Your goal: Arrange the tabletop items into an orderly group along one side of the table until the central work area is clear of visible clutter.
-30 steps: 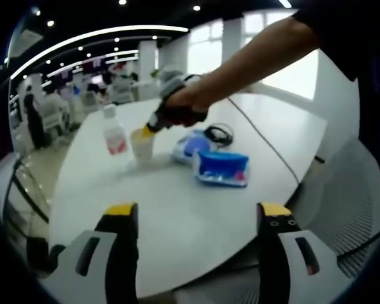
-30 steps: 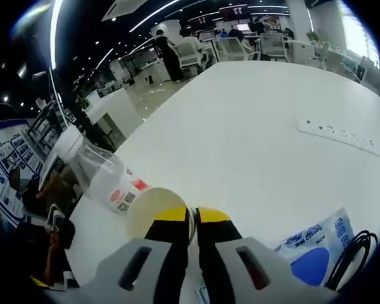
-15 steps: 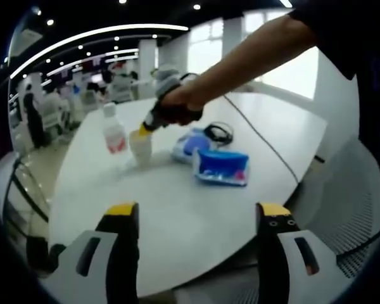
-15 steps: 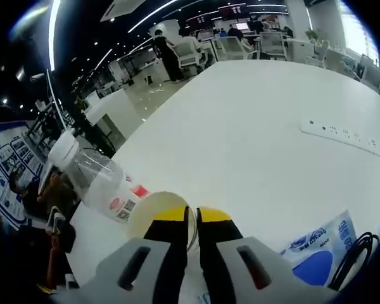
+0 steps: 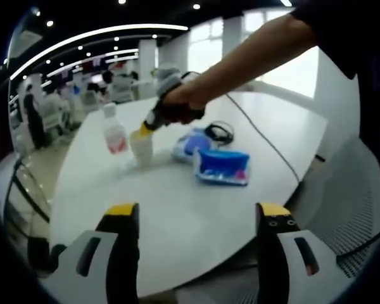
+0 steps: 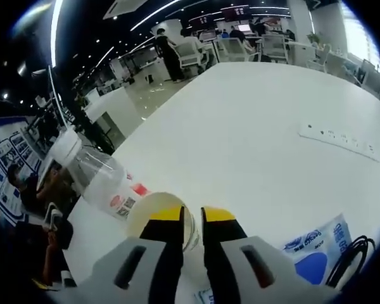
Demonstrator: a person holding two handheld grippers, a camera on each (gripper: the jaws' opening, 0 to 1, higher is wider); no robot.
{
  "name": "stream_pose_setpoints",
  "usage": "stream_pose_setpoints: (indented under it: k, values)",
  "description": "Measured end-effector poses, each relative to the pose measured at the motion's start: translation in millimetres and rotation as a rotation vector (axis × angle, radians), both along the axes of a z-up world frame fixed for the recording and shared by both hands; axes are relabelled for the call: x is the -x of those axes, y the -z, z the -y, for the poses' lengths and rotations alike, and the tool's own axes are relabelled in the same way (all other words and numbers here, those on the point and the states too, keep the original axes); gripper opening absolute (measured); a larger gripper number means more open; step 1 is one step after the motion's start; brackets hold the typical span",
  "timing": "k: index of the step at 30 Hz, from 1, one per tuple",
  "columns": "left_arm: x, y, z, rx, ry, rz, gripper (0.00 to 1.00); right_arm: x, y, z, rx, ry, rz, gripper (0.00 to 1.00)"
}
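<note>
Jaws on the right gripper (image 6: pixel 191 216) are parting slightly compared with half a second ago, loosening off the rim of the paper cup (image 6: pixel 159 218), which is standing upright on the white table (image 6: pixel 253 120). Release looks underway, though I can't tell if the rim is fully free. In the left gripper view the cup (image 5: pixel 141 144) is sitting just right of the clear bottle (image 5: pixel 114 132), with the blue wipes pack (image 5: pixel 221 167) and black cable (image 5: pixel 218 133) further right. Left gripper (image 5: pixel 194 218) is hovering wide open and empty at the near edge, well apart from the group. Right hand (image 5: pixel 177 106) is the nearer one for the next pick.
</note>
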State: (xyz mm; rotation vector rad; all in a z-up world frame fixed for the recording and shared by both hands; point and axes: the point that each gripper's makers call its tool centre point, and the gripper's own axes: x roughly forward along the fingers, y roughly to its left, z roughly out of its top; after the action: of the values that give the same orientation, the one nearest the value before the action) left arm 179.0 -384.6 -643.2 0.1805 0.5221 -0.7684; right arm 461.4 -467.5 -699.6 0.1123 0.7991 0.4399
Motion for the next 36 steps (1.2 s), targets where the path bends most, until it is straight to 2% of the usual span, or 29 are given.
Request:
stream_pose_setpoints:
  k: [8,16,17,24,32,36]
  values:
    - [-1.2,0.3,-2,-0.003,-0.003,0.005,0.71,2,-7.5,12,0.065,-0.078,0.048,0.2]
    - [-1.1,0.5,-2,-0.01,-0.003,0.008,0.71,16,-18.4,22,0.09,-0.196,0.119,0.31]
    - [-1.3,0.3,-2,-0.009,-0.004,0.009,0.72,20,-17.7,28,0.118,-0.214,0.128,0.34]
    - [-0.1,0.9,0,-0.009,0.008,0.009,0.73,34,-22.0,53,0.125,-0.215,0.149,0.41]
    - [-0.7,-0.7,1,0.003,0.005,0.011,0.75,59,-29.8,65,0.145,-0.269,0.194,0.47]
    - [-1.3,-0.9,2,0.01,0.003,0.009,0.76,60,-28.5,79,0.158,-0.285,0.212,0.49]
